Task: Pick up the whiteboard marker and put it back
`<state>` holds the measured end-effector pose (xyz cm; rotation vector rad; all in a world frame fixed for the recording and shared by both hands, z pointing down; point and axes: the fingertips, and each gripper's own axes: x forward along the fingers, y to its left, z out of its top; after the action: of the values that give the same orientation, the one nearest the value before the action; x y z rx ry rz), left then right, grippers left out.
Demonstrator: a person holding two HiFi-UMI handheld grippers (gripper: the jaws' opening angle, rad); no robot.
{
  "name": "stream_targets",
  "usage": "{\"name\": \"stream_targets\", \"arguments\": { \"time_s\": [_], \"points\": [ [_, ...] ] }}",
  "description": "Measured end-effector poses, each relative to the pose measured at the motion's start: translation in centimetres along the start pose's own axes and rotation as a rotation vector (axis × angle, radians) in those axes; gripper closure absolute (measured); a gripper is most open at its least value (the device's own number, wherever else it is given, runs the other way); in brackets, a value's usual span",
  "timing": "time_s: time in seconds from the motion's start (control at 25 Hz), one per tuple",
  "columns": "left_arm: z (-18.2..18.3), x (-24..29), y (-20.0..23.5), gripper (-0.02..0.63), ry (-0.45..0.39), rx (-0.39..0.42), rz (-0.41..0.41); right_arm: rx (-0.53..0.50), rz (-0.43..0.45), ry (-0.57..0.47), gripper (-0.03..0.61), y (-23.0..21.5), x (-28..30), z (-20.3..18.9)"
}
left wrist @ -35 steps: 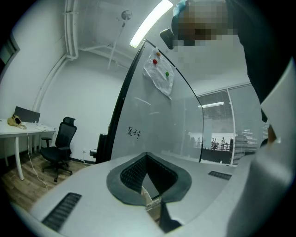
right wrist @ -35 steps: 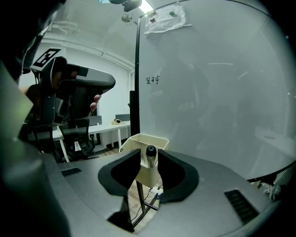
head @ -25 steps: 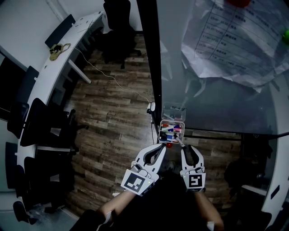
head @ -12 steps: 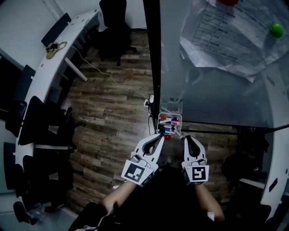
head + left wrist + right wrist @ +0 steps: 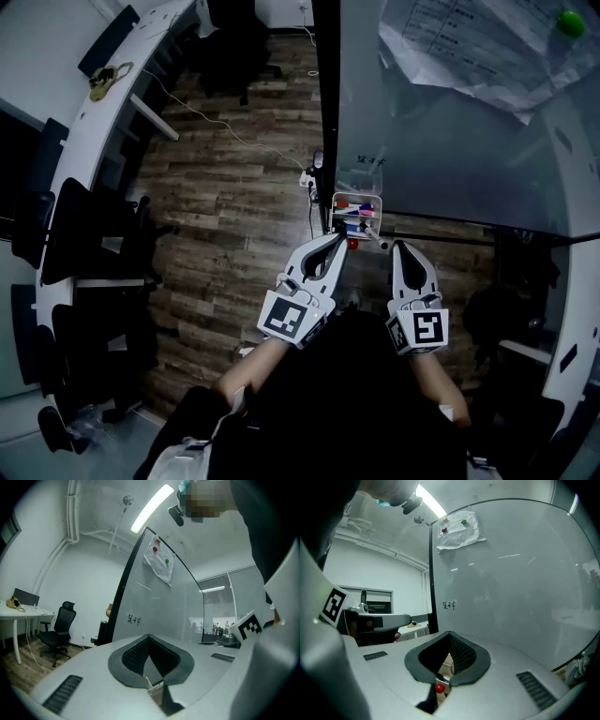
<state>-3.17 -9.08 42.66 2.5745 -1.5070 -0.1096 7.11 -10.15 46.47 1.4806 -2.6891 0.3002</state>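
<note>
A small white tray (image 5: 336,208) holding several coloured markers hangs at the bottom edge of the whiteboard (image 5: 450,141). My right gripper (image 5: 397,246) sits just below the tray's right corner, shut, with a slim pale whiteboard marker (image 5: 379,238) sticking out from its tips toward the tray. In the right gripper view the pads (image 5: 457,656) are pressed together on a pale sliver. My left gripper (image 5: 335,242) is level beside the tray's left corner, shut with nothing in it; its jaws (image 5: 151,682) meet in the left gripper view.
A red ball (image 5: 352,244) sits under the tray, also showing below my right jaws (image 5: 439,687). Papers (image 5: 469,47) and a green magnet (image 5: 569,21) hang on the board. Black office chairs (image 5: 84,244) and a curved white desk (image 5: 94,112) stand left on the wooden floor.
The right gripper's jaws have gone from open to shut at the tray's lower right corner. The tray and both grippers sit higher in the head view. The left gripper kept its place.
</note>
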Motion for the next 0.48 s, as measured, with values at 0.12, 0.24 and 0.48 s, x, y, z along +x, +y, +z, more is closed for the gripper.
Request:
{"name": "stream_targets", "arguments": {
  "time_s": [0.12,0.24,0.48],
  "points": [
    [0.10,-0.04,-0.31,0.607,-0.002,-0.005,-0.006,0.016,-0.004,-0.011,0.565,-0.05,-0.35,0.29],
    [-0.02,-0.15,-0.33,0.607,-0.007,-0.009,-0.006,-0.004,0.004,-0.019,0.565,0.26,-0.51,0.59],
    [-0.23,-0.30,-0.29,0.607,-0.006,-0.004,-0.003,-0.017,0.006,-0.016,0.565,0.75,-0.73,0.51]
  ]
}}
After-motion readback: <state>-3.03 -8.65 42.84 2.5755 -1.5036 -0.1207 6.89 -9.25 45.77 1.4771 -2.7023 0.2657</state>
